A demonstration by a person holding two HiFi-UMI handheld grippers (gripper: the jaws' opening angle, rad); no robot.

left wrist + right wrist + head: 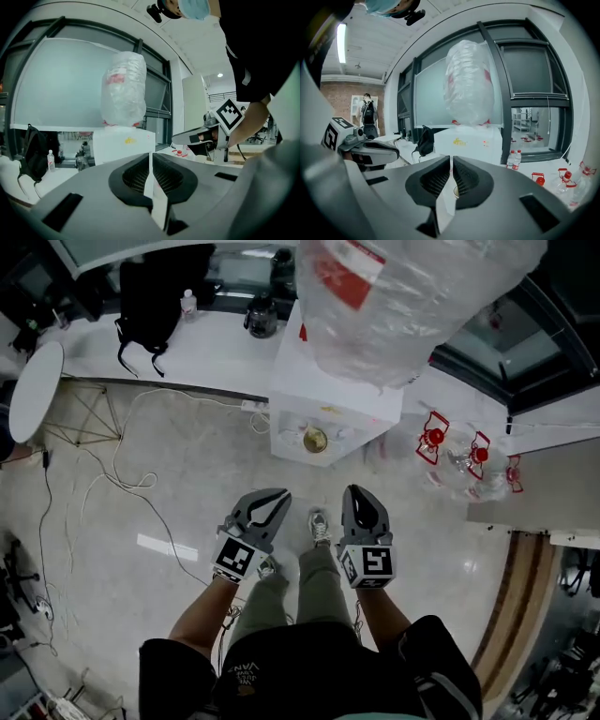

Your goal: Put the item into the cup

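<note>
L gripper [279, 495] closed (empty), R gripper [356, 493] closed too, cup [315, 439] on white stand [300, 390] ahead

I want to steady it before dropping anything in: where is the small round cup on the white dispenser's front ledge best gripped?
Probably its side wall, pinched across, coming from the front: the small round cup stands upright with its mouth up, and the white box-shaped dispenser rises behind it.
</note>
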